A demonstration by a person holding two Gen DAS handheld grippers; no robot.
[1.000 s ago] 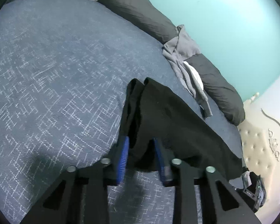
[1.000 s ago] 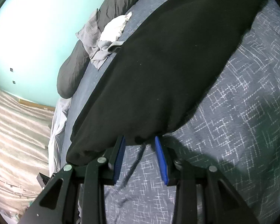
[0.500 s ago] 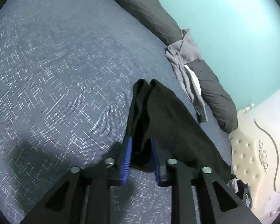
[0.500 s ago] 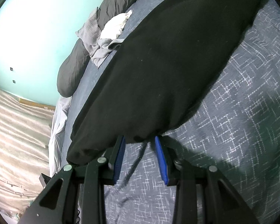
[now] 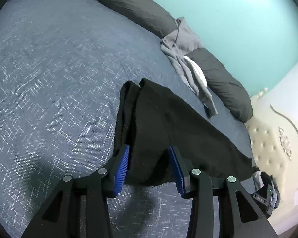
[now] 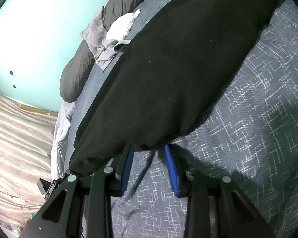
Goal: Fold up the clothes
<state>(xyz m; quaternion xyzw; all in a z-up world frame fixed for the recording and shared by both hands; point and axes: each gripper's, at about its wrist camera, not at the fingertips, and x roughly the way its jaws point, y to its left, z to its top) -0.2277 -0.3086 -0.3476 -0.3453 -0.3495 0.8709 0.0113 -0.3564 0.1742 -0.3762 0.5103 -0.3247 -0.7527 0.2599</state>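
A black garment (image 5: 168, 119) lies folded lengthwise on the patterned blue-grey bedspread (image 5: 49, 79). Its near end sits between the blue pads of my left gripper (image 5: 149, 150). Those jaws are opening, and the pads stand off the cloth on the right side. In the right wrist view the same garment (image 6: 178, 69) stretches away up the frame. Its bunched hem sits between the tips of my right gripper (image 6: 149, 148), which is shut on it, and the cloth drapes over the left fingertip. A dark drawstring (image 6: 143, 174) trails from the hem toward the camera.
Dark grey pillows (image 5: 133, 10) line the far edge by the teal wall. A crumpled grey garment (image 5: 180, 59) and a white cloth (image 5: 196, 71) lie against them. A cream tufted headboard (image 5: 268, 144) stands at right. The bed edge and pale floor (image 6: 14, 138) show at left.
My left gripper's jaws first narrowed on the garment's end and now stand much wider apart. The right gripper and the cloth at its tips have stayed still.
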